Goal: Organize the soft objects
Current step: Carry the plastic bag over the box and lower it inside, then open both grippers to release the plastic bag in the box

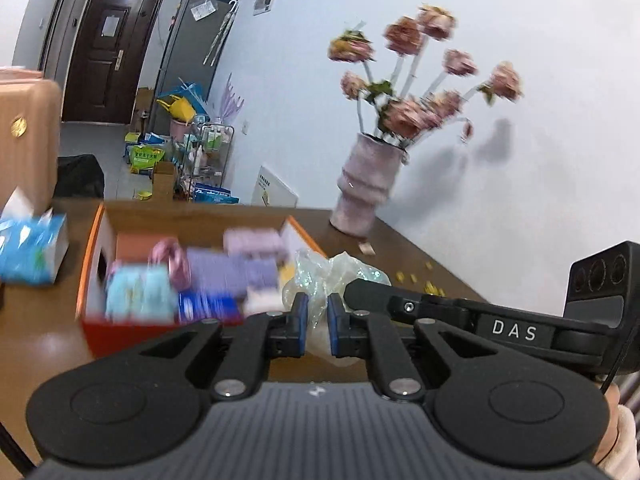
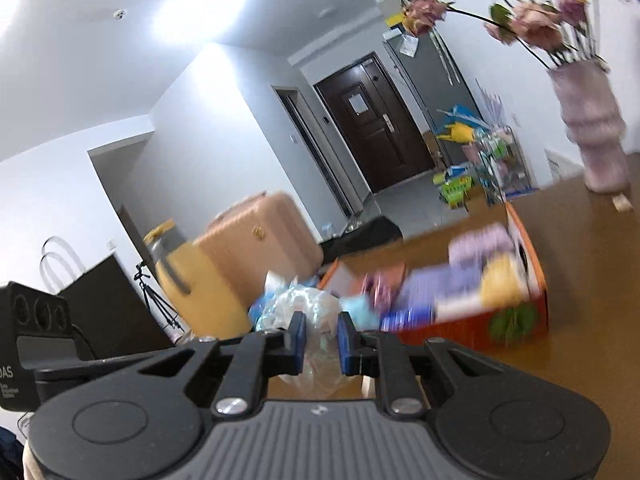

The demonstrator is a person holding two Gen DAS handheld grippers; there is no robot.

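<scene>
Plastic bag (image 1: 320, 280): 1 | left gripper (image 1: 318, 316), right gripper (image 2: 322, 340): 2, both clamping it | orange box (image 1: 120, 332): 1

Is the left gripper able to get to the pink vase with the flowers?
Probably not right now. The left gripper is pinching the crinkly plastic bag, and the vase stands farther back on the table.

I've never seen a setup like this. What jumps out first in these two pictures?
Each view is dominated by a black claw with blue pads; the left claw and the right claw both pinch a crinkly clear plastic bag between them. Just behind it on the brown table sits an orange-rimmed box crammed with purple, blue and pink soft packs. At the table's far corner by the wall stands a ribbed pink vase of faded pink flowers.
</scene>
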